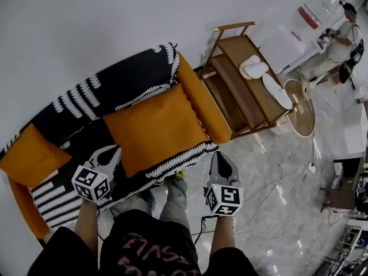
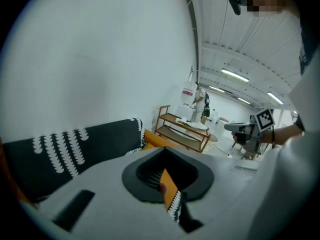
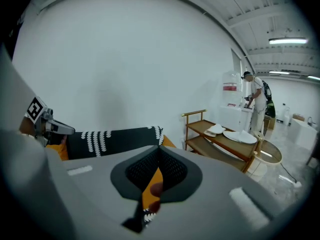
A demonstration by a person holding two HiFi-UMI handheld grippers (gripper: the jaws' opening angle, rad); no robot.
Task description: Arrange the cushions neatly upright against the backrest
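Observation:
A sofa (image 1: 195,99) with orange arms carries a black-and-white patterned throw (image 1: 109,88). A large orange cushion (image 1: 154,126) rests on the right half of the seat, its far edge at the backrest. A smaller orange cushion (image 1: 31,157) sits at the left end. My left gripper (image 1: 112,150) is shut and holds nothing, with its tip just left of the large cushion's near corner. My right gripper (image 1: 220,155) is also shut and holds nothing, hanging beyond the seat's front right corner over the floor. In each gripper view only a sliver of orange shows between the shut jaws (image 2: 167,184) (image 3: 151,184).
A wooden shelf rack (image 1: 247,91) with white dishes stands right of the sofa, with a round wooden table (image 1: 303,111) beyond it. Cables (image 1: 270,183) trail over the glossy floor. A person (image 1: 344,39) stands at a counter far back right. A white wall lies behind the sofa.

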